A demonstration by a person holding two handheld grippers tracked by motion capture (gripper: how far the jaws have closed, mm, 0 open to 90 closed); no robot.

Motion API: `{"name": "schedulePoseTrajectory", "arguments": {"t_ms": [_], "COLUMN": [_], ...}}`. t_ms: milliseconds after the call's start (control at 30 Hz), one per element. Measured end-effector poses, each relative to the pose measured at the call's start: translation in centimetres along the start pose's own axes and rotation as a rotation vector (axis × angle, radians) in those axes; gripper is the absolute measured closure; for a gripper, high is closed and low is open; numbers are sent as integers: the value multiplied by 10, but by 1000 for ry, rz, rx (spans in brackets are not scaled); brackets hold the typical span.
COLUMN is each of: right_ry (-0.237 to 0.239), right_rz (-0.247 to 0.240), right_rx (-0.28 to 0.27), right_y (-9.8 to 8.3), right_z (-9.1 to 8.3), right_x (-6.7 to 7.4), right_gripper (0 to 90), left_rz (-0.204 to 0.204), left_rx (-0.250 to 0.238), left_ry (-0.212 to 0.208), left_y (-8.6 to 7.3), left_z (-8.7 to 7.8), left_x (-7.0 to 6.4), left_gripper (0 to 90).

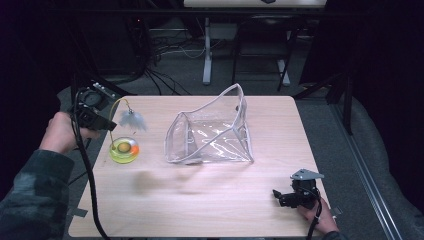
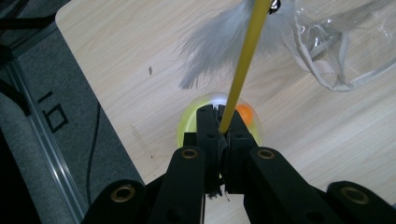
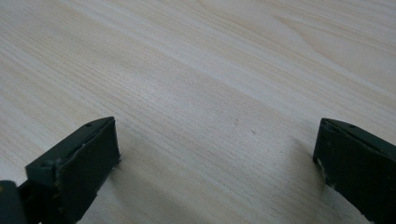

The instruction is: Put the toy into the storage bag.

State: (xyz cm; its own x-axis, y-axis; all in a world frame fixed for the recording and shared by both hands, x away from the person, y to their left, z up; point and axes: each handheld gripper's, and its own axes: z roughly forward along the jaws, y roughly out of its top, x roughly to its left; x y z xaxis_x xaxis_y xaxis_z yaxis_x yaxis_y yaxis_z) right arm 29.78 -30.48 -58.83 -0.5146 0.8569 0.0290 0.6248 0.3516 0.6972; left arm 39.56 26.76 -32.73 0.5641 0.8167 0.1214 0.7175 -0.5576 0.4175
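Left gripper (image 2: 219,122) holds cat toy by its yellow wand (image 2: 243,63), clear bag to the right.

Jaws clamped shut on the wand just above the yellow-green dome base (image 1: 124,150), at the table's left edge; wand runs up and arcs right, white feather (image 1: 132,120) dangling at its tip. Clear zip bag (image 1: 210,131) stands mid-table, mouth up, right of the feather: left hand is far nearer. Right gripper (image 3: 215,154) rests near-right on the table (image 1: 210,200), jaws wide apart, empty.

1 high forward-down view, 2 close gripper views, all sharing the table (image 1: 210,200)
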Motion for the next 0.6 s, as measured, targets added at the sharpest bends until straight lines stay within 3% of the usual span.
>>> {"name": "schedulePoseTrajectory", "arguments": {"t_ms": [600], "right_ry": [1], "right_rz": [-1], "right_rx": [0], "right_y": [0], "right_z": [0], "right_x": [0], "right_gripper": [0], "left_rz": [52], "left_rx": [3], "left_ry": [24], "left_y": [27], "left_z": [-23], "left_x": [-7], "left_gripper": [877]}}
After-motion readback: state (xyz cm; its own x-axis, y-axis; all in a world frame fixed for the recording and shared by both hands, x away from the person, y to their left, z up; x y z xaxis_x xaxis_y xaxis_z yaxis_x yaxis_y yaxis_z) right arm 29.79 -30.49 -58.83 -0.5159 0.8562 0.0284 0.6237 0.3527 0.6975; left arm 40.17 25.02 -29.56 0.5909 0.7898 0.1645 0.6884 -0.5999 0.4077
